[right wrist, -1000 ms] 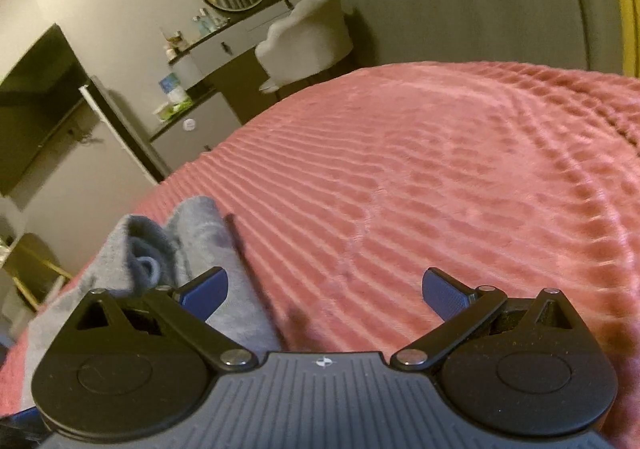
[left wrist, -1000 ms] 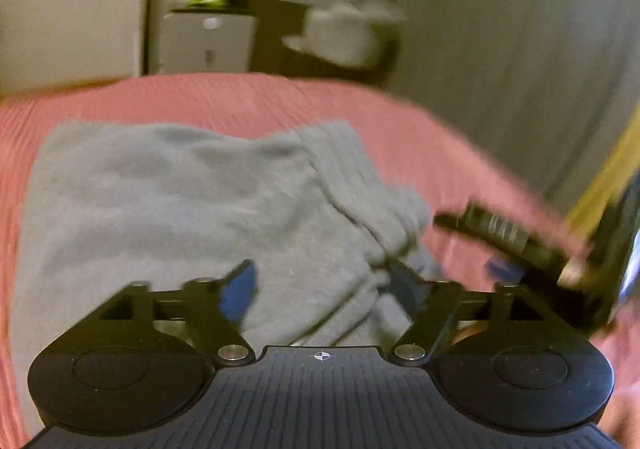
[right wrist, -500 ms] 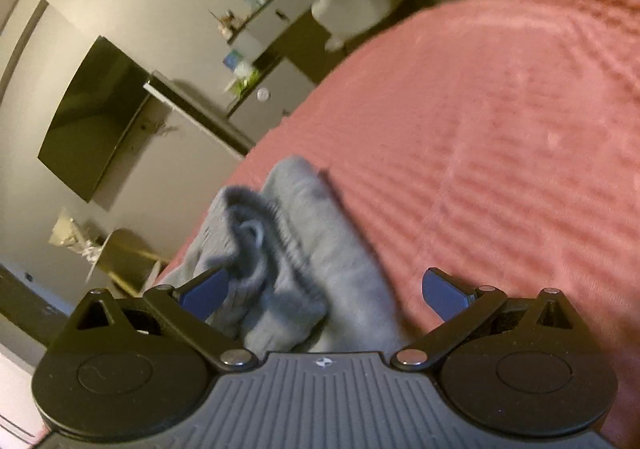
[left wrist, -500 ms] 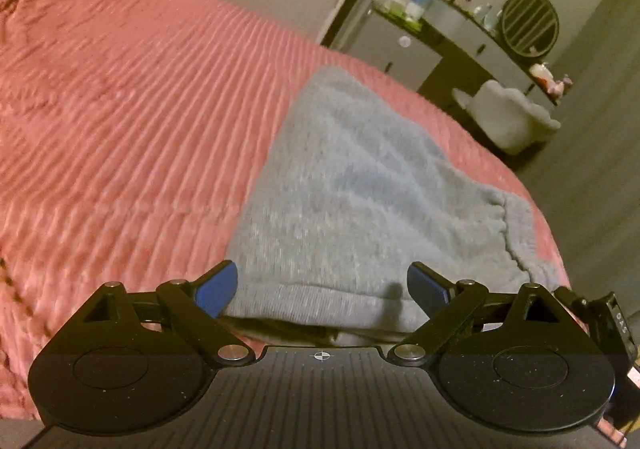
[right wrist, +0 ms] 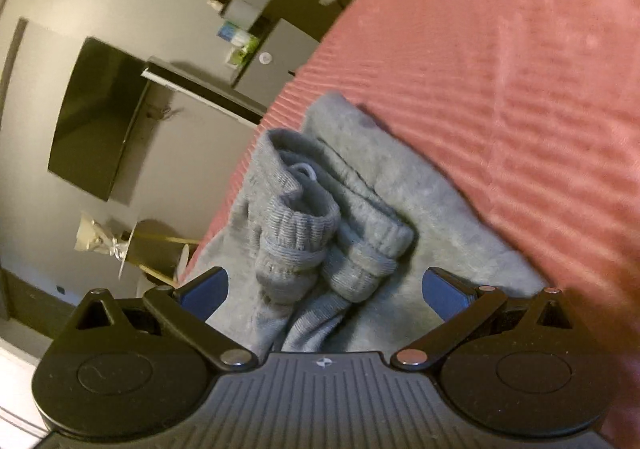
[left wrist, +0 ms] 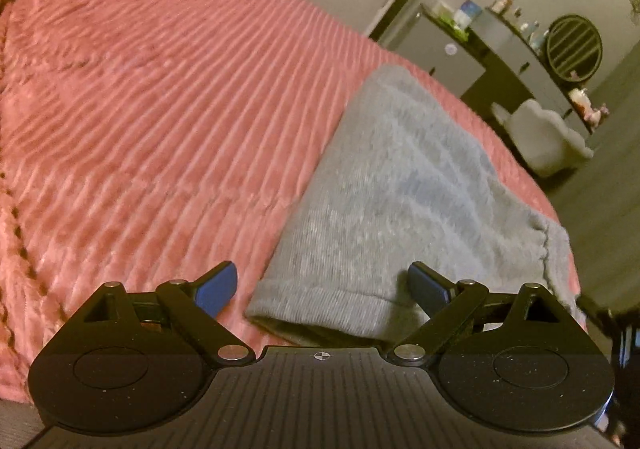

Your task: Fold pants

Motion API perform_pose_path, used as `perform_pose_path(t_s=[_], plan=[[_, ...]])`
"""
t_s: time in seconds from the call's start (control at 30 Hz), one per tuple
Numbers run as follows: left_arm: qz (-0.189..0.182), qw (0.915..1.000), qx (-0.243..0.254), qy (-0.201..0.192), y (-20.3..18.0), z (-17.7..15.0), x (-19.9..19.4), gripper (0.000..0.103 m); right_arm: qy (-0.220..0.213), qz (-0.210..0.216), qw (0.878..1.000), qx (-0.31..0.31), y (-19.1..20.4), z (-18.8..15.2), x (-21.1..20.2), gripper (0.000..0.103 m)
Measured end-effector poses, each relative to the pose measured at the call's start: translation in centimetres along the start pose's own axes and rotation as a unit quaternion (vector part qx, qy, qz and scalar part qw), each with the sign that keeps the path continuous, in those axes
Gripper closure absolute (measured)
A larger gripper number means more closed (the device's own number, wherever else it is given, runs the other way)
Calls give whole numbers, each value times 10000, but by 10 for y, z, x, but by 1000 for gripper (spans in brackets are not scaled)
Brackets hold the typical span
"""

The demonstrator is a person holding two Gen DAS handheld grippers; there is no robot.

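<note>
Both grippers, left gripper (left wrist: 322, 285) and right gripper (right wrist: 324, 287), spread and empty at frame bottom, flank the folded pants (left wrist: 404, 185) on the bedspread (left wrist: 160, 109), likely lining up the next fold.

We are in a home bedroom; a bed with a pink ribbed blanket (left wrist: 168, 97); a vanity with a round mirror (left wrist: 575, 47); a wall-mounted television (right wrist: 96, 117).

Dim warm indoor light; grainy, slight motion blur, fisheye-bent edges.
</note>
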State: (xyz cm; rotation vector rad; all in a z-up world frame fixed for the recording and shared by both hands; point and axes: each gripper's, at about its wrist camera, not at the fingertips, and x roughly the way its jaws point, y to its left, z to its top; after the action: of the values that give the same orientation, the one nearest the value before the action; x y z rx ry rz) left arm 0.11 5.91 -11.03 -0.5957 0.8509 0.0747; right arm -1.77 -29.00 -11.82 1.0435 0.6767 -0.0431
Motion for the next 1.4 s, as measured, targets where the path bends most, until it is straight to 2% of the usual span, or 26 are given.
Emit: perform_pose_path(t_s=[0.13,0.2,0.23,0.37,0.47,0.53,0.6,0.67,0.73,0.83,0.93,1.0,1.1,1.23,1.3,1.37,1.4], plan=[[-3,10000,12,-22,-1,0,0,7,-75,-122,9999,51,13,4,23,2],[-2,10000,-7,-29,0,-1,1,7,-149,-405,9991,6,17,6,29,18],[4,10000,-22,-30,0,-1,1,7,-175,-556,9983,-40,18,7,31,33],[-3,9999,-103,-34,-1,2,5,7,-257,-427,9985,-244,19,9,16,47],[-5,9997,-126,-221,0,2,0,7,-496,-158,9974,-499,27,8,-6,50],[-11,9995,-51,-312,-2,2,-3,7,-605,-198,9952,-746,28,8,-12,50],[111,9996,88,-247,-6,1,0,7,-637,-524,9902,-1125,22,5,-8,50],[200,9995,181,-182,-9,0,3,7,-491,-976,9767,-1847,17,-1,10,46],[303,9991,222,-218,-11,-1,3,7,-498,-1104,9699,-2112,24,-6,11,43],[324,9991,183,-212,-10,-1,2,7,-709,-1331,9559,-2521,48,-8,-2,24],[374,9989,240,-172,-13,-2,5,7,-1215,-1597,9321,-3014,64,-14,-25,19],[409,9985,318,-163,-16,-3,7,7,-1288,-1508,9279,-3158,70,-16,-33,12],[443,9978,455,-197,-19,-6,5,7,-1204,-1535,9192,-3421,82,-16,-29,12],[463,9975,479,-216,-21,-8,4,7,-1025,-1784,8974,-3904,95,-23,-7,10],[483,9976,455,-193,-21,-8,5,7,-675,-1981,8869,-4118,90,-28,11,8],[487,9976,463,-152,-21,-8,7,6,-232,-2382,8655,-4401,78,-34,32,3],[502,9975,471,-128,-22,-8,7,6,-201,-2376,8628,-4458,72,-38,33,3]])
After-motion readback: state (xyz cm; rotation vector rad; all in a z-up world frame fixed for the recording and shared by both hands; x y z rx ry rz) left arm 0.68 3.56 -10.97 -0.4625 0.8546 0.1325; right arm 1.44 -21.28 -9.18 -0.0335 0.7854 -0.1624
